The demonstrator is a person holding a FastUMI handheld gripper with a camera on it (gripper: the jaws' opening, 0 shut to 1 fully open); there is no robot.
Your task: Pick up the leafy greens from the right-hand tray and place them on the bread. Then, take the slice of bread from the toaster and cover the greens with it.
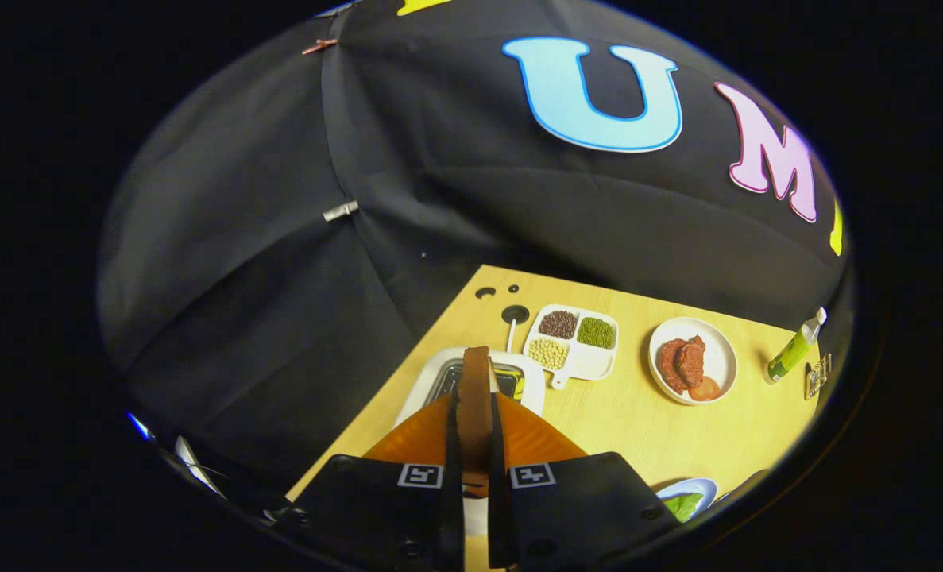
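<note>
I hold my gripper (474, 469) above the table (646, 429) with its fingers (451, 445) closed on a slice of bread (475, 397), which stands on edge between them, its brown crust facing me and its golden faces spreading to either side. Just beyond the slice sits the white toaster (519, 367), its slot directly behind the bread's top edge. Past the toaster, toward the black cloth wall, lies a white divided tray (590, 365) with 3 heaps of beans: dark brown, green and pale yellow. To the right of it is a round white plate (721, 357) carrying reddish-brown meat and a tomato slice. Farther right a green bottle (793, 349) lies tilted. Near my right finger, a blue-rimmed dish (697, 486) holds the leafy greens (682, 504).
</note>
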